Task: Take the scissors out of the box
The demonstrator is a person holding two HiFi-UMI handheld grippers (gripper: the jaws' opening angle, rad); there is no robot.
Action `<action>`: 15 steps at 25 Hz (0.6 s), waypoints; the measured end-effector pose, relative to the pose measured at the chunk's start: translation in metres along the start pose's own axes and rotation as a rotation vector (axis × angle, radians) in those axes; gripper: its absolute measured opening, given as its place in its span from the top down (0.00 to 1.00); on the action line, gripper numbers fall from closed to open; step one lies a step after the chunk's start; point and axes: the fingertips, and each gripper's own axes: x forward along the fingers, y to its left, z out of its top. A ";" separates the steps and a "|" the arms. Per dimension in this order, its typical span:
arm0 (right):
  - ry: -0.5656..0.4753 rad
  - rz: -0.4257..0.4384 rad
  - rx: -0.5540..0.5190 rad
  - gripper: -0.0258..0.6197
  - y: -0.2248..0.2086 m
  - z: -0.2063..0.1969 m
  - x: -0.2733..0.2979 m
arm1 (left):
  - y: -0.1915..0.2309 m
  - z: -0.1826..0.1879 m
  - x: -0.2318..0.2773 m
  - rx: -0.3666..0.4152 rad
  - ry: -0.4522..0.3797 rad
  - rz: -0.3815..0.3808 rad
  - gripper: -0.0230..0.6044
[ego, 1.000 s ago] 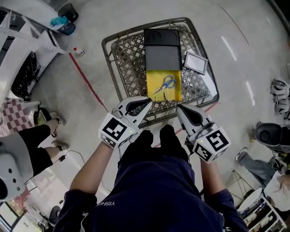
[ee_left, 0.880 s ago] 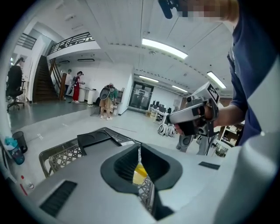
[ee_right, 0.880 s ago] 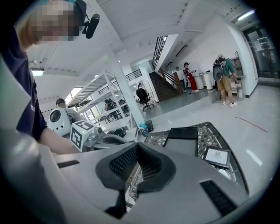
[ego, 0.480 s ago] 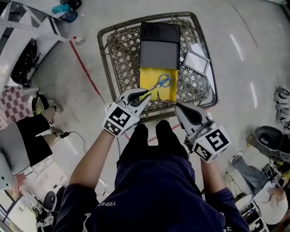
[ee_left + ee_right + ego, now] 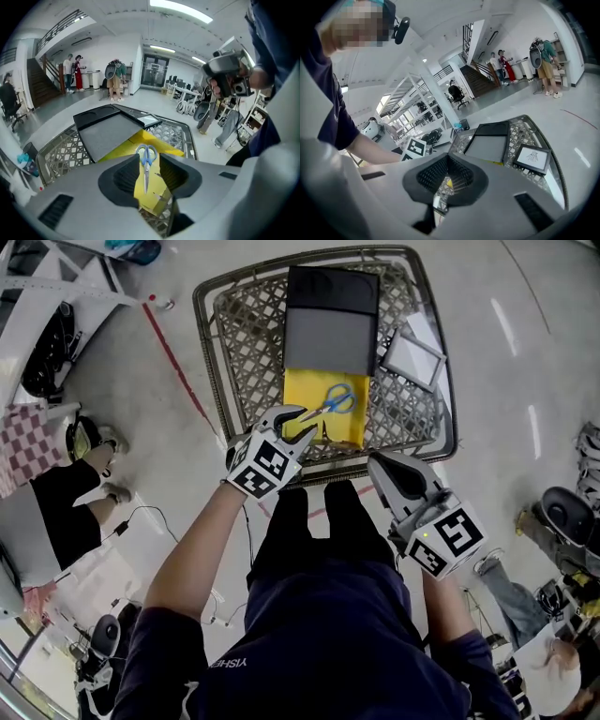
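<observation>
Scissors (image 5: 333,404) with blue handles lie on the yellow inside of an open box (image 5: 305,390) in a wire basket (image 5: 202,343). The box's black lid (image 5: 331,320) lies across its far half. My left gripper (image 5: 307,421) hangs over the basket's near rim, right at the scissors' blade tips, and its jaws are opening. In the left gripper view the scissors (image 5: 146,157) line up in the gap of that gripper (image 5: 145,173), with the pads apart from them. My right gripper (image 5: 380,465) stays outside the basket's near edge, its fingers together and holding nothing; in its own view the right gripper (image 5: 449,161) faces the basket.
A white framed card (image 5: 411,354) leans in the basket's right side. A red tape line (image 5: 178,371) crosses the floor left of the basket. People stand at the left (image 5: 56,502) and at the lower right (image 5: 553,634).
My left gripper went forward and down from the basket's near edge to the scissors' tips, and its jaws opened. The right gripper shifted only slightly.
</observation>
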 end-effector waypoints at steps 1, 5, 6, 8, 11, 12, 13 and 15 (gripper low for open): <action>0.004 0.001 0.006 0.93 -0.002 -0.002 0.000 | 0.001 -0.006 0.007 0.022 0.035 0.005 0.73; 0.021 -0.002 0.034 0.93 -0.014 -0.015 0.001 | 0.004 -0.025 0.034 0.105 0.163 -0.002 0.72; 0.025 -0.005 0.042 0.93 -0.017 -0.018 0.001 | 0.004 -0.028 0.040 0.122 0.187 -0.008 0.72; 0.031 -0.013 0.057 0.93 -0.022 -0.024 0.000 | 0.003 -0.034 0.050 0.147 0.229 -0.021 0.72; 0.034 -0.025 0.076 0.93 -0.028 -0.031 -0.001 | 0.004 -0.042 0.062 0.161 0.278 -0.025 0.75; 0.034 -0.029 0.082 0.93 -0.030 -0.033 -0.002 | 0.005 -0.044 0.065 0.160 0.290 -0.027 0.75; 0.034 -0.033 0.088 0.93 -0.032 -0.034 -0.002 | 0.005 -0.046 0.068 0.157 0.303 -0.030 0.75; 0.035 -0.041 0.097 0.93 -0.036 -0.037 -0.004 | 0.006 -0.050 0.075 0.153 0.330 -0.035 0.75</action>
